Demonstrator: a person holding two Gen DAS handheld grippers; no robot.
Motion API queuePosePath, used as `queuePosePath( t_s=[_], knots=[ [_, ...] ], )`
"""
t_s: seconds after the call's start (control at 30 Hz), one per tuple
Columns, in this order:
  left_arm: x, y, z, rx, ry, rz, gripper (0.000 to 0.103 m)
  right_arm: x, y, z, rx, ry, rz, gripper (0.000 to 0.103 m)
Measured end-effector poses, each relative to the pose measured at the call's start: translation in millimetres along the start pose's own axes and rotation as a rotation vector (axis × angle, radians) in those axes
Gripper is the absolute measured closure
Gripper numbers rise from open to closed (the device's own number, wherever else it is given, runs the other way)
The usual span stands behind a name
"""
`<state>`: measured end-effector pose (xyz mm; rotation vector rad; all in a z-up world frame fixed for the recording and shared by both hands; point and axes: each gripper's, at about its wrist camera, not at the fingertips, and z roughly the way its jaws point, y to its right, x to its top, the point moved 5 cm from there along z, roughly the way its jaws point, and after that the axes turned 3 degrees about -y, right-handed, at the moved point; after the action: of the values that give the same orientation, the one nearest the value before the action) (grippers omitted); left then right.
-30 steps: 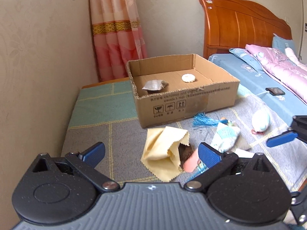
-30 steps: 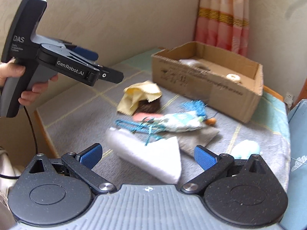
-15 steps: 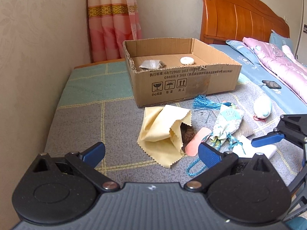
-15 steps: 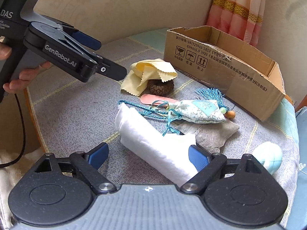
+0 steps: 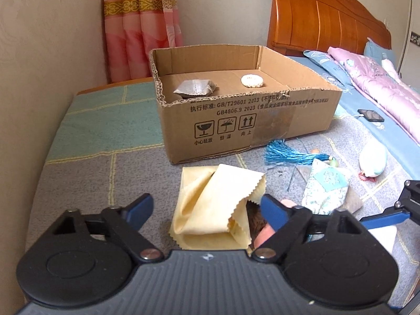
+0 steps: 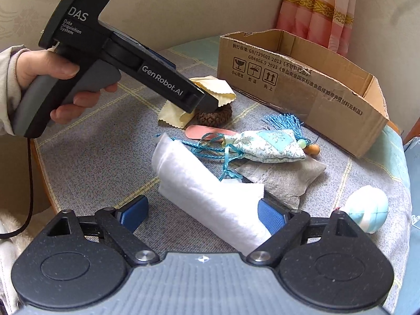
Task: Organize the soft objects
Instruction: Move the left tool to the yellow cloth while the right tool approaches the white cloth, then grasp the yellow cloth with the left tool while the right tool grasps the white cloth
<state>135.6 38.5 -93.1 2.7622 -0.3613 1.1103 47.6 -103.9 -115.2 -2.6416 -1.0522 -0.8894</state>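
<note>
Left gripper [image 5: 206, 208] wide open over the yellow cloth [image 5: 218, 207], near the cardboard box [image 5: 244, 128]. Right gripper [image 6: 202, 215] open too, around the white roll [image 6: 207, 194], gripping nothing.

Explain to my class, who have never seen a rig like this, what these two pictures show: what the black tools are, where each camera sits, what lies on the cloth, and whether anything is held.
No robot here: a person holds two black hand tools, each with blue-padded jaws and its own camera looking forward along them.

The left tool's view shows the left gripper, jaws open, around a folded pale yellow cloth that partly covers a brown pine cone.

The right tool's view shows the right gripper, jaws open, around a rolled white fabric pad. It also shows the person's hand holding the left tool.

On the grey checked cover also lie a floral drawstring pouch with a blue tassel and an open cardboard box.

Nothing is gripped yet.
</note>
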Motion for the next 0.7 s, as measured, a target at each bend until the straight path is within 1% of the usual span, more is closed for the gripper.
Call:
queuePosePath(
  t_s=[0.03,0.07,0.13,0.2,0.23,0.27,0.3,0.33,0.37,0.4,0.43,0.6,0.7],
  knots=[
    [0,-1,1,-0.004,-0.002,0.000,0.025,0,1,0,0.002,0.001,0.005,0.010],
    [0,-2,2,-0.012,-0.007,0.002,0.027,-1,2,0,0.003,0.000,0.009,0.010],
    [0,-3,5,-0.025,-0.019,-0.001,0.038,-1,4,0,0.003,-0.001,0.014,0.010],
    [0,-4,7,-0.038,-0.028,-0.010,0.042,-2,6,1,0.005,-0.002,0.021,0.010],
    [-1,-5,7,-0.043,-0.031,-0.016,0.047,-2,7,1,0.008,-0.003,0.026,0.010],
    [0,-5,7,-0.051,-0.028,-0.022,0.052,-2,7,1,0.010,-0.002,0.030,0.010],
    [0,-5,6,-0.060,-0.026,-0.027,0.062,-2,8,1,0.011,-0.001,0.031,0.010],
    [1,-6,5,-0.065,-0.024,-0.033,0.066,-3,8,0,0.011,-0.001,0.031,0.010],
    [2,-6,2,-0.064,-0.019,-0.035,0.068,-2,8,0,0.010,-0.001,0.030,0.010],
    [2,-6,0,-0.063,-0.012,-0.036,0.075,-2,7,0,0.008,0.000,0.026,0.010],
    [3,-7,-3,-0.060,-0.007,-0.040,0.078,-2,6,-1,0.007,0.002,0.021,0.010],
    [6,-12,-23,-0.039,0.031,-0.051,0.078,0,5,-5,0.003,0.012,0.007,0.010],
    [6,-14,-33,-0.012,0.042,-0.045,0.078,1,3,-5,-0.004,0.016,-0.003,0.010]
  ],
)
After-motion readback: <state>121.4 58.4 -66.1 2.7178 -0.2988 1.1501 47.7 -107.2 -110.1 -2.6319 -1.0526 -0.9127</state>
